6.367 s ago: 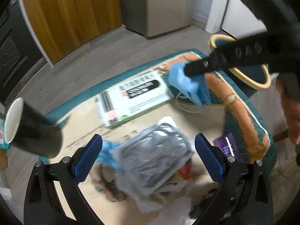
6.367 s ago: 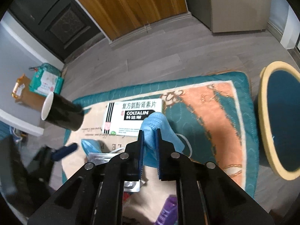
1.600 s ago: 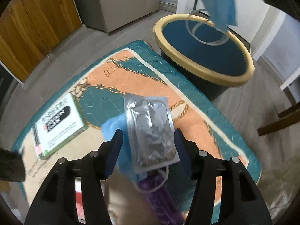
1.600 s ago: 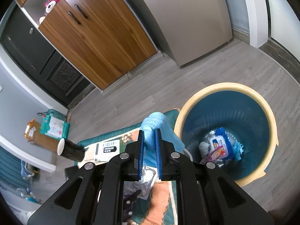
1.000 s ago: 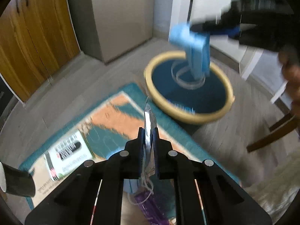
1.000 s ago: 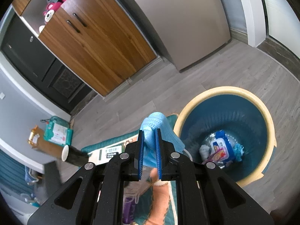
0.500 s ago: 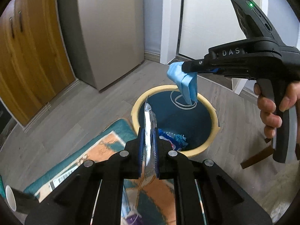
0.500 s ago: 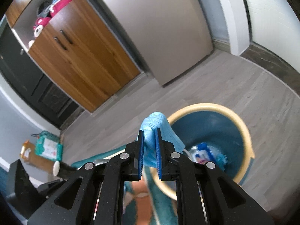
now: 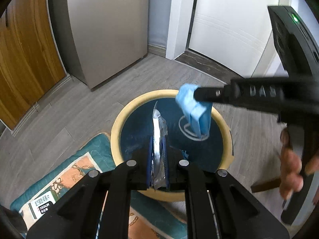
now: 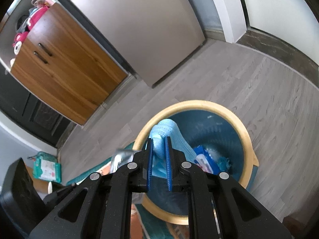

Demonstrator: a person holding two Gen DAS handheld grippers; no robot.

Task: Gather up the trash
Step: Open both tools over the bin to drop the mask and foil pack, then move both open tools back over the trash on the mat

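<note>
My left gripper (image 9: 158, 139) is shut on a flat silver foil packet (image 9: 158, 125), held edge-on over the blue bin with a yellow rim (image 9: 127, 111). My right gripper (image 10: 159, 139) is shut on a crumpled blue face mask (image 10: 165, 131). In the left wrist view the right gripper (image 9: 196, 95) reaches in from the right, and the mask (image 9: 192, 107) with its white ear loop hangs above the bin's opening. The bin (image 10: 242, 127) holds a blue wet-wipe pack (image 10: 201, 155) and other scraps. The silver packet (image 10: 121, 156) also shows at the left of the right wrist view.
A teal and orange mat (image 9: 79, 167) lies on the grey wood floor beside the bin, with a white medicine box (image 9: 40, 205) on it. A grey fridge (image 9: 107, 29), a wooden cabinet (image 10: 65, 67) and a white door (image 9: 229, 20) stand behind. A hand (image 9: 291, 171) grips the right tool's handle.
Both grippers have moved closer over the bin, which now lies right under the packet and the mask. The right gripper has come lower and rolled a little. Both grips are unchanged.
</note>
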